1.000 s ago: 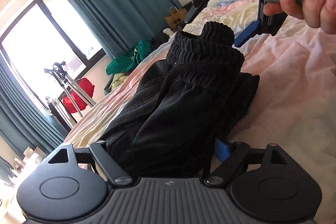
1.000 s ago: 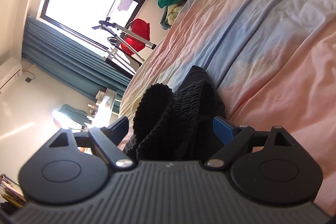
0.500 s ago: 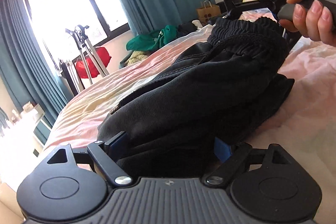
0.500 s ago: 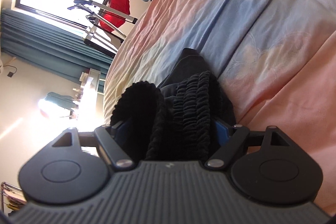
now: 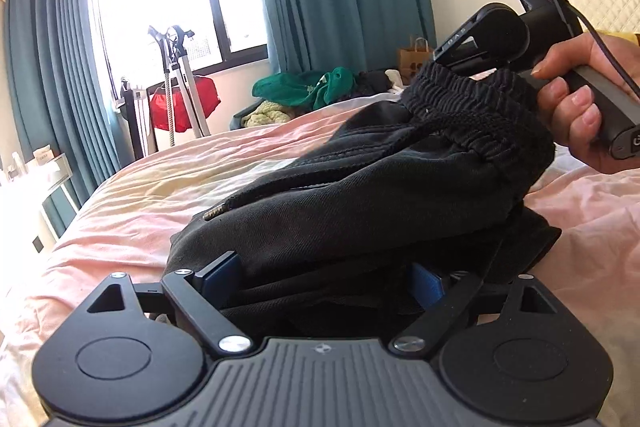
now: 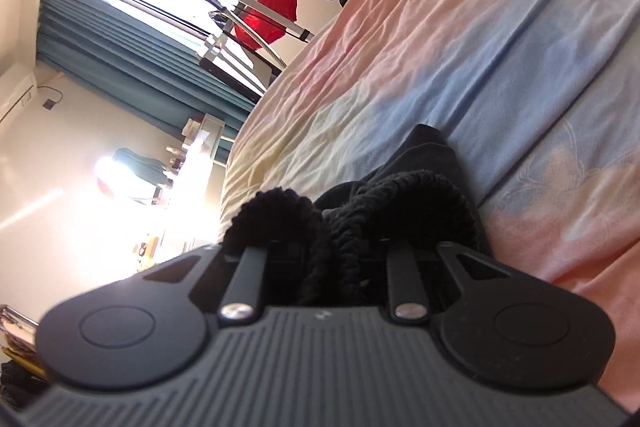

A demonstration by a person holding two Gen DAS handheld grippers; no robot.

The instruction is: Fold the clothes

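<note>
Black trousers (image 5: 360,195) lie bundled in folds on the pink and blue bedsheet (image 5: 160,195). My left gripper (image 5: 324,283) stands wide, its blue pads (image 5: 220,279) either side of the near end of the bundle. A hand (image 5: 576,115) holds my right gripper (image 5: 480,67) at the far end, above the elastic waistband (image 5: 472,99). In the right wrist view the right gripper (image 6: 332,239) is closing, its jaws drawn in on the bunched waistband (image 6: 360,211), which hides the fingertips. The waistband end is raised off the sheet (image 6: 480,47).
A heap of green and yellow clothes (image 5: 304,89) and a brown paper bag (image 5: 414,57) lie beyond the bed's far edge. A metal stand with a red cloth (image 5: 180,103) is by the window. A low shelf (image 5: 52,163) sits at the bed's left.
The right jaws have drawn in from wide apart onto the waistband. The left wrist view has rolled to level, and the trousers sit lower and flatter in front of it.
</note>
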